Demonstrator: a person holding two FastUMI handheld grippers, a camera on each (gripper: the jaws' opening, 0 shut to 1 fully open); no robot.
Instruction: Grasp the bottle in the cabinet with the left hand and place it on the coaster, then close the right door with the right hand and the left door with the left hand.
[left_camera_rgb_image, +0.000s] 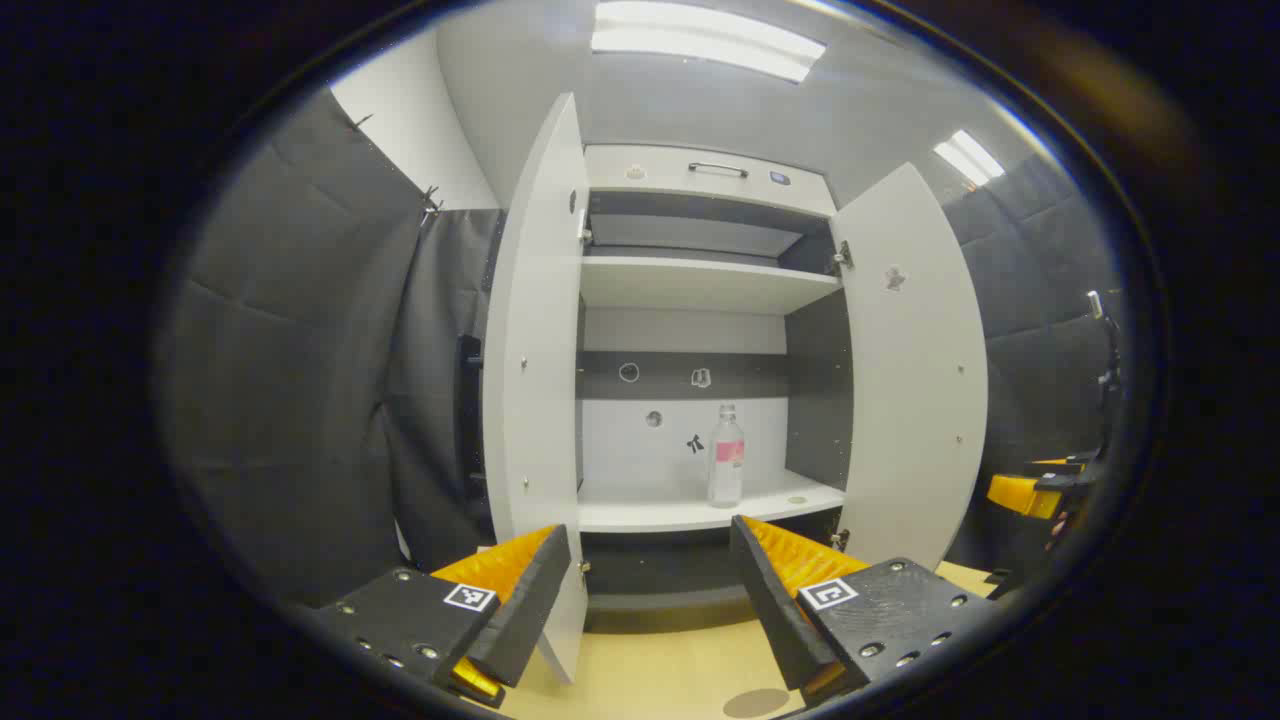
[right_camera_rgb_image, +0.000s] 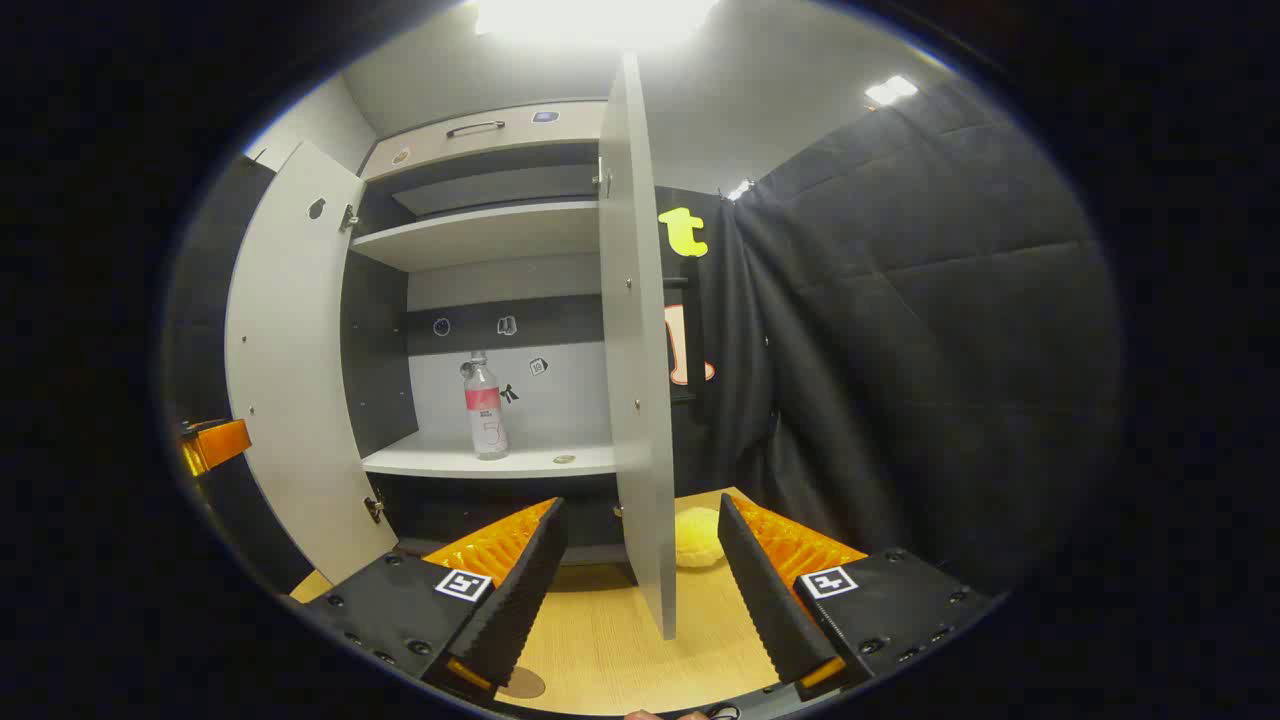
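Bottle (left_camera_rgb_image: 726, 456) stood upright on the cabinet's lower shelf (left_camera_rgb_image: 690, 513) between both open doors; left gripper (left_camera_rgb_image: 650, 590) and right gripper (right_camera_rgb_image: 635, 585) were spread, empty, right door's (right_camera_rgb_image: 640, 340) edge between the right gripper's fingers.

- The right gripper (right_camera_rgb_image: 640, 590) has its jaws spread wide above the light wooden table (right_camera_rgb_image: 610, 650), with nothing between them
- The edge of the cabinet's right door (right_camera_rgb_image: 640, 350) stands open, pointing toward the camera, its lower end between the two fingers
- The left door (right_camera_rgb_image: 295, 370) is swung open at the left
- The bottle (right_camera_rgb_image: 485, 410), clear with a pink label, stands upright on the lower shelf (right_camera_rgb_image: 480, 462), near the back wall
- A small round disc (right_camera_rgb_image: 564, 459) lies on that shelf, to the right of the bottle and apart from it
- A yellow rounded object (right_camera_rgb_image: 697, 537) sits on the table just behind the right door's edge
- A brown round coaster (right_camera_rgb_image: 522, 683) shows partly on the table by the left finger
- The upper shelf (right_camera_rgb_image: 470, 235) is bare
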